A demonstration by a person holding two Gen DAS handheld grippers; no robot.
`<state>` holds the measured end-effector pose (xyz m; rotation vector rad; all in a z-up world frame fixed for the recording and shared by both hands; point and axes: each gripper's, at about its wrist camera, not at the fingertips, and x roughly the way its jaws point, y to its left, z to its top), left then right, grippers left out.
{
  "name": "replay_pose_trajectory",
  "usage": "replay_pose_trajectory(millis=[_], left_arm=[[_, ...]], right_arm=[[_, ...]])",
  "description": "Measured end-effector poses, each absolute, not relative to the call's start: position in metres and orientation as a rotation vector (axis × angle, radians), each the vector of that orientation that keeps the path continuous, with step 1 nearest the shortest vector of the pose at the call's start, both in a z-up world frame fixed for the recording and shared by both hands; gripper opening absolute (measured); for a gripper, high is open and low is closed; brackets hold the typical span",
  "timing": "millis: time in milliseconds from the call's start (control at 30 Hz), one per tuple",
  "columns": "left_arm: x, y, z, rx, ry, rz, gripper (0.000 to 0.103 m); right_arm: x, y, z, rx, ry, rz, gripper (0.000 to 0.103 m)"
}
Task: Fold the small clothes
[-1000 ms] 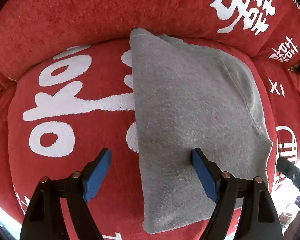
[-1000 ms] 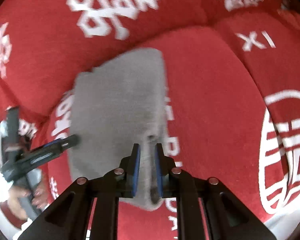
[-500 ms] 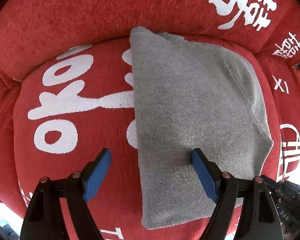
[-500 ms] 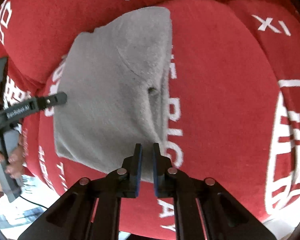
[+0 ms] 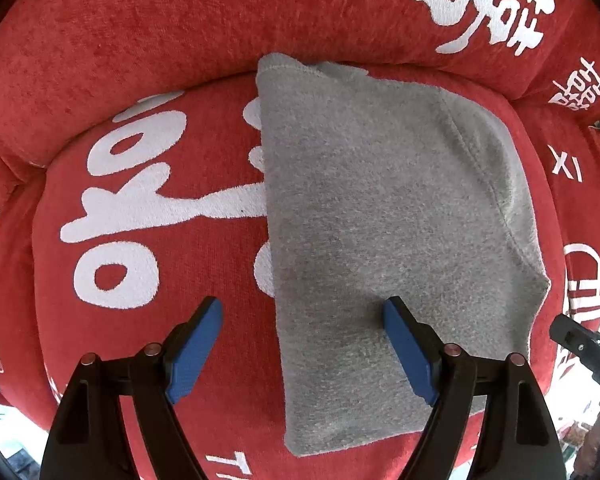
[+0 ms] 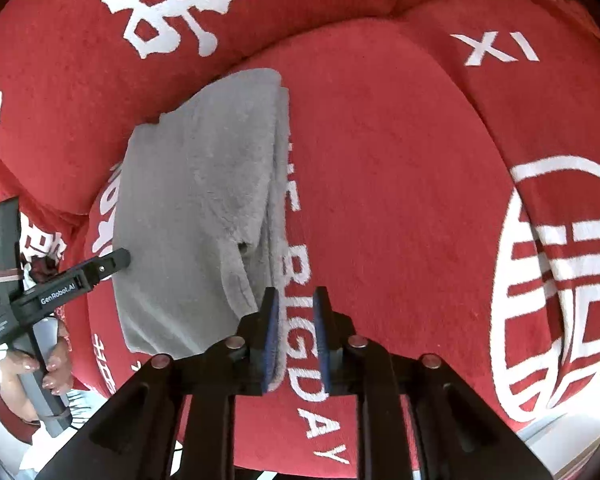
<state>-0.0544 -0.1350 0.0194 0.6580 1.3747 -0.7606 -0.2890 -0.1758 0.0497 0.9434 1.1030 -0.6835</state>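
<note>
1. We see a folded grey fleece garment (image 5: pixel 380 216) lying flat on a red plush sofa seat cushion w/ white printed lettering (image 5: pixel 148 208). Its far end sits against the red sofa backrest w/ white characters (image 5: pixel 220 20).
2. From the left wrist view, the garment runs from the backrest toward the cushion's front edge. Its left side is a straight fold. A curved seam runs down its right side.
3. Our left gripper w/ black arms and blue pads (image 5: pixel 302 316) hangs low over the garment's near left part. Its jaws are wide apart & grip nothing. The left pad is over bare red cushion; the right pad is over grey fabric. We cannot tell if that pad touches the cloth.
4. From the right wrist view, our right gripper w/ black arms and blue pads (image 6: pixel 296 320) is at the garment's near right corner (image 6: pixel 204 208). Its jaws stand a little apart. The left pad lies against the grey fabric edge; white letters on the red cushion show thru the gap. It clamps nothing.
5. In that same view, layered folds stack along the garment's right edge, w/ a small dark dimple partway down.
6. The left gripper also shows at the far left of the right wrist view (image 6: pixel 116 260), its tip at the garment's left edge, w/ the person's left hand (image 6: pixel 48 364) on its handle.
</note>
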Motion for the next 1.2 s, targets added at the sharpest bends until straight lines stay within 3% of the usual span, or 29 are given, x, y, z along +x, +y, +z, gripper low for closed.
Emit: replay_pose_trajectory(millis=[67, 200, 300, 533, 1200], left_arm=[[-0.053, -0.135, 0.018, 0.652, 1.384, -0.761, 0.083], [-0.048, -0.134, 0.022, 0.609, 1.374, -0.764, 0.083], [-0.041, -0.132, 0.026, 0.555, 1.374, -0.765, 0.103], [-0.031, -0.137, 0.021, 0.565, 1.372, -0.753, 0.103], [-0.004, -0.148, -0.003, 0.563, 1.435, -0.74, 0.103]], right_arm=[[-0.286, -0.176, 0.049, 0.943, 1.102, -0.675, 0.032], [-0.279, -0.179, 0.047, 0.94, 1.099, -0.665, 0.033], [-0.275, -0.184, 0.049, 0.936, 1.087, -0.665, 0.035], [-0.269, -0.201, 0.049, 0.959, 1.044, -0.656, 0.041], [-0.261, -0.231, 0.034, 1.023, 1.026, -0.622, 0.042]])
